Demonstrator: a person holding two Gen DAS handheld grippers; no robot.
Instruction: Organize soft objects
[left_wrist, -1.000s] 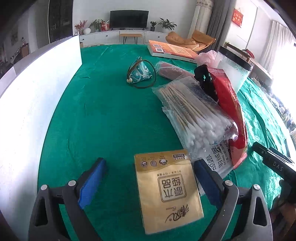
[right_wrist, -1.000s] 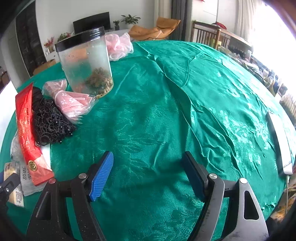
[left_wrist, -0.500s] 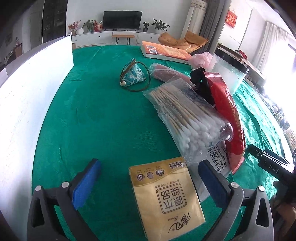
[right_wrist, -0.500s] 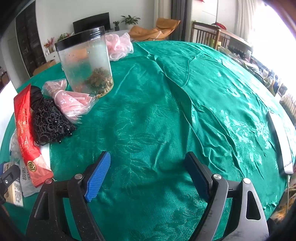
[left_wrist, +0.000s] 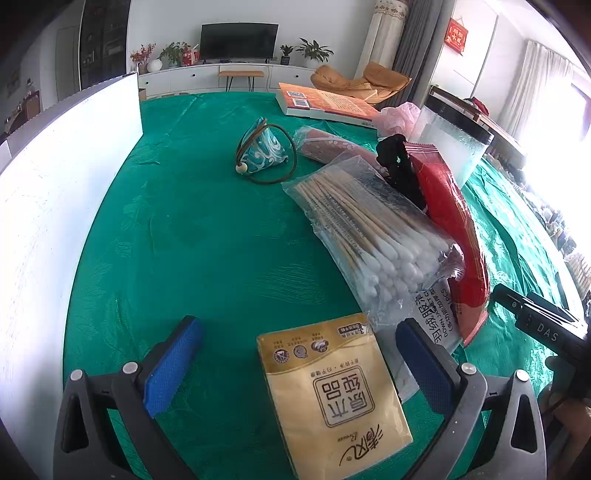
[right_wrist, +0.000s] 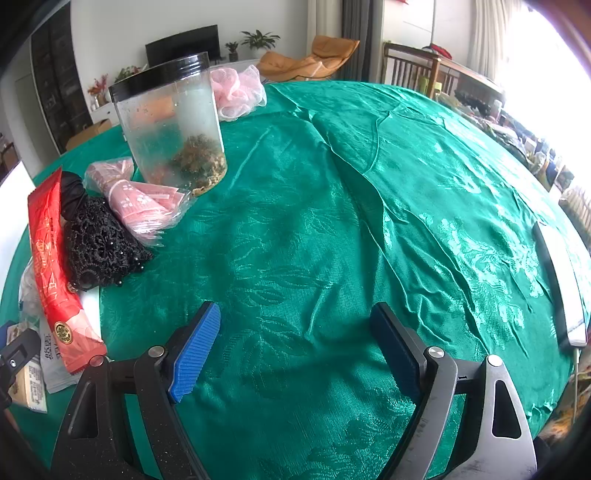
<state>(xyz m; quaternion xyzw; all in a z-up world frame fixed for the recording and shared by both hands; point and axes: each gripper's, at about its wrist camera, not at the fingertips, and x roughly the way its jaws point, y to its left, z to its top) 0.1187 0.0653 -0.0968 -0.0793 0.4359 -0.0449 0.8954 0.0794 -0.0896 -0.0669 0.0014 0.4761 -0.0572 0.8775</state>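
Note:
My left gripper (left_wrist: 299, 354) is open, its blue pads either side of a gold tissue pack (left_wrist: 332, 391) lying flat on the green cloth. Beyond it lie a bag of cotton swabs (left_wrist: 373, 229), a white packet (left_wrist: 432, 317), a red packet (left_wrist: 454, 229), a black lace item (left_wrist: 399, 166), a pink wrapped pack (left_wrist: 325, 147) and a teal pouch (left_wrist: 264, 151). My right gripper (right_wrist: 295, 343) is open and empty over bare cloth. To its left are the red packet (right_wrist: 51, 266), the black lace item (right_wrist: 99, 243), the pink pack (right_wrist: 140, 199) and a pink mesh puff (right_wrist: 236, 92).
A white board (left_wrist: 55, 192) stands along the left edge of the table. An orange book (left_wrist: 325, 105) lies at the back. A clear jar with a black lid (right_wrist: 173, 125) stands behind the pink pack. A white flat object (right_wrist: 561, 280) lies at the table's right edge.
The left gripper has pulled back slightly and its jaws have spread a little wider around the gold tissue pack. The right gripper has barely moved.

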